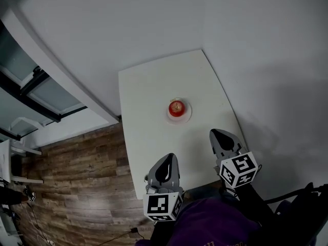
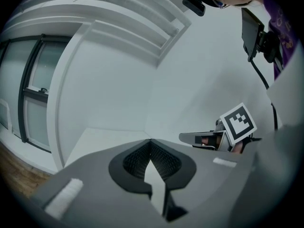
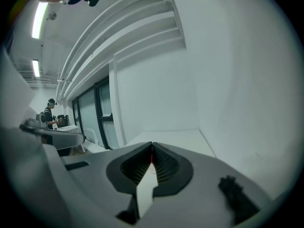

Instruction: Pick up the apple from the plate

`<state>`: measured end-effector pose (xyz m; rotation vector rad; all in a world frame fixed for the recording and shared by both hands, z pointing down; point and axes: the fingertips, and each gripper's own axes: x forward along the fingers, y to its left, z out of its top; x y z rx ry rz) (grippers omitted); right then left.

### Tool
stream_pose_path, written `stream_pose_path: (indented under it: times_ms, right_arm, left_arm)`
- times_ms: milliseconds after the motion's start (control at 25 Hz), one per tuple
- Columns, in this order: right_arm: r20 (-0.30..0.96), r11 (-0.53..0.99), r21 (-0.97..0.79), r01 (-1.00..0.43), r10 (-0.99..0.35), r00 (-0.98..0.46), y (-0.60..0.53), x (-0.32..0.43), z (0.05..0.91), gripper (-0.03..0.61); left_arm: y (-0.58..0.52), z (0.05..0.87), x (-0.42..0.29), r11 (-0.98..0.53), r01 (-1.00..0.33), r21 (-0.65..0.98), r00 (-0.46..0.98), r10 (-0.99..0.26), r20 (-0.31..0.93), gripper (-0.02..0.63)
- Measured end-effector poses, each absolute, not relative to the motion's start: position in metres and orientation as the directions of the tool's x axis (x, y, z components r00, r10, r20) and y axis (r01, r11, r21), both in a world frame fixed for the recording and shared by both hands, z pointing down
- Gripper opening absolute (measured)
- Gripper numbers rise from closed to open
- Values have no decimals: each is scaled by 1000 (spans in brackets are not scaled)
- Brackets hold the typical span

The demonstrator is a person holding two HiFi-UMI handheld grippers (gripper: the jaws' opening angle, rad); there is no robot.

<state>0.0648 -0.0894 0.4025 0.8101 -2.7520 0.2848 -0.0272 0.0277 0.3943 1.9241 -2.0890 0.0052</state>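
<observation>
A red apple point(image 1: 176, 107) sits on a small white plate point(image 1: 185, 116) near the middle of a white table point(image 1: 148, 101) set in a room corner. My left gripper point(image 1: 169, 157) hovers over the table's near edge, jaws shut and empty, well short of the plate. My right gripper point(image 1: 213, 132) is over the table's near right side, closer to the plate, and its jaws also meet with nothing held. In the left gripper view the left gripper point(image 2: 150, 141) has its tips touching, and the right gripper point(image 2: 204, 139) shows beside it. In the right gripper view the right gripper point(image 3: 152, 145) has only a red sliver behind its tips.
White walls close in behind and to the right of the table. Wooden floor point(image 1: 77, 183) lies to the left, with glass doors point(image 1: 36, 91) beyond. The person's purple clothing point(image 1: 215, 224) fills the bottom edge. Another person point(image 3: 49, 113) stands far off by a desk.
</observation>
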Motion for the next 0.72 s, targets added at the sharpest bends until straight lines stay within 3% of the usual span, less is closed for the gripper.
stream_pose_path:
  times_ms: [720]
  right_arm:
    - [348, 793, -132, -595, -525, -776, -143, 46, 412, 11]
  left_arm:
    - [-54, 412, -69, 43, -983, 176, 11, -956, 293, 23]
